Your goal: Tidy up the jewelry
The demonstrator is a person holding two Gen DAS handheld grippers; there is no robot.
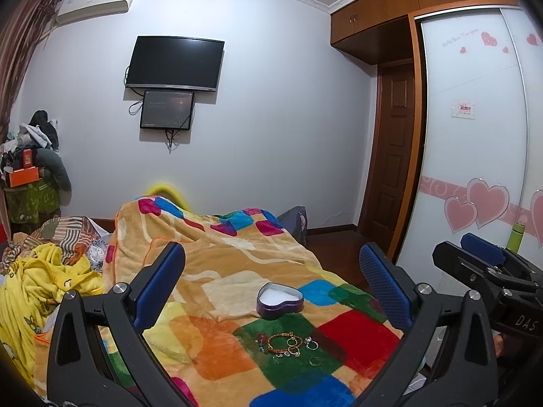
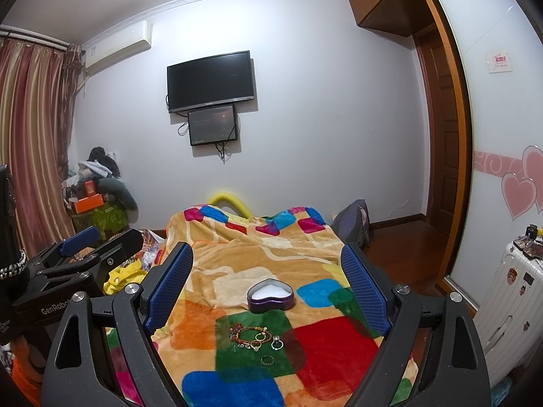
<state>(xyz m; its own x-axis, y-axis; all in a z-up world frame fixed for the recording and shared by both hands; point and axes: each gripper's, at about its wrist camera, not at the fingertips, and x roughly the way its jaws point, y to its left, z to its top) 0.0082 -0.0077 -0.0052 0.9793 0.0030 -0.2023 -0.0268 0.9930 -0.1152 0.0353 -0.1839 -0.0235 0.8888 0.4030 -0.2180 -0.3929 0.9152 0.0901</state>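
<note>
A purple heart-shaped tin (image 1: 280, 301) with a white lining stands open on the colourful blanket (image 1: 217, 346); it also shows in the right wrist view (image 2: 270, 295). In front of it, on a green patch, lie a beaded orange bracelet (image 1: 280, 341) and several rings (image 1: 315, 361). The right wrist view shows the same bracelet (image 2: 251, 335) and rings (image 2: 267, 360). My left gripper (image 1: 271, 281) is open and empty, held above the bed short of the jewelry. My right gripper (image 2: 266, 279) is open and empty beside it.
The bed's right edge drops to a wooden floor (image 2: 404, 247). A white suitcase (image 2: 509, 291) stands at the right by the sliding wardrobe (image 1: 475, 135). Rumpled yellow bedding (image 1: 44, 281) lies left. A TV (image 2: 210, 81) hangs on the far wall.
</note>
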